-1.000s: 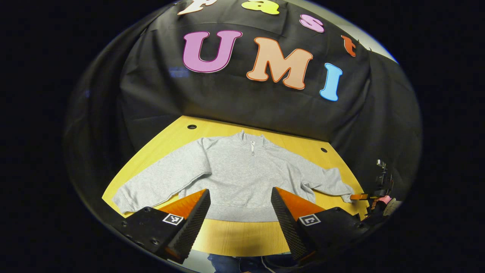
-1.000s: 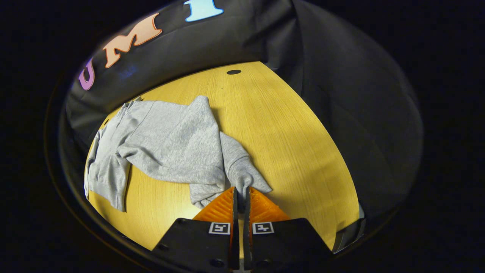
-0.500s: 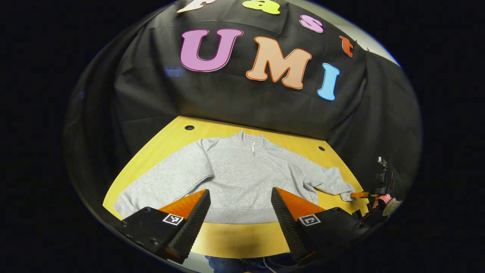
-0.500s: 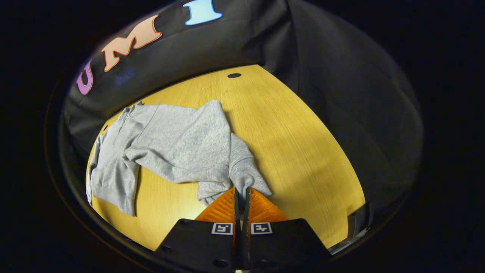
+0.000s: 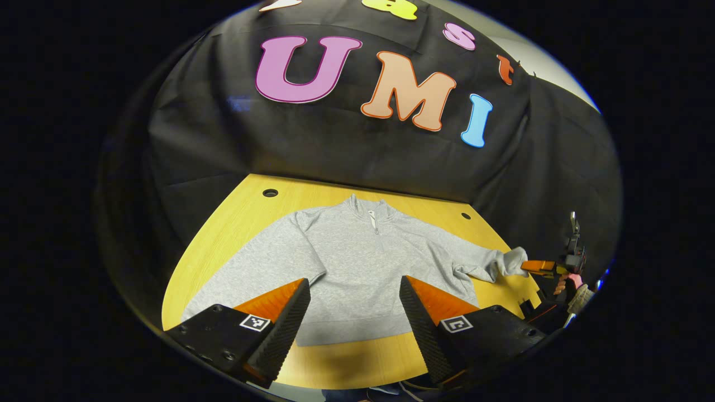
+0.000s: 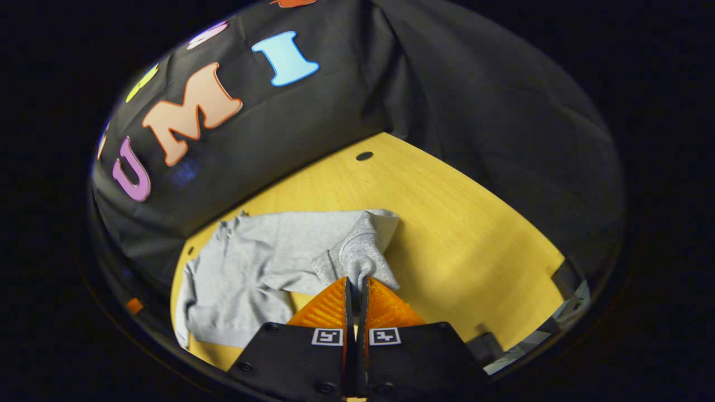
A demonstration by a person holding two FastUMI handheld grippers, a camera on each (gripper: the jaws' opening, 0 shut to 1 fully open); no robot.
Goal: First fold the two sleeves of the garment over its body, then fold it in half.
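Observation:
A grey zip-neck sweatshirt [image 5: 357,262] lies face up on the yellow wooden table [image 5: 234,223], collar toward the black wall. My left gripper [image 5: 354,293] hangs open above the garment's hem, touching nothing. Far right in the left gripper view, the right gripper [image 5: 528,267] holds the right sleeve cuff [image 5: 511,262] lifted off the table. In the right gripper view, my right gripper [image 6: 356,283] is shut on that cuff [image 6: 363,257], and the sleeve drapes back to the body [image 6: 262,262]. The left sleeve [image 5: 246,273] lies stretched out flat.
Round cable holes [image 5: 270,192] [image 5: 465,215] sit near the table's back edge. The black cloth wall [image 5: 335,145] stands right behind the garment. Bare tabletop [image 6: 463,234] lies right of the lifted sleeve. A hand [image 5: 570,285] holds the right gripper at the far right.
The right gripper has raised the right cuff off the table and carried it toward the garment's body. The left gripper stayed open and shifted slightly over the hem.

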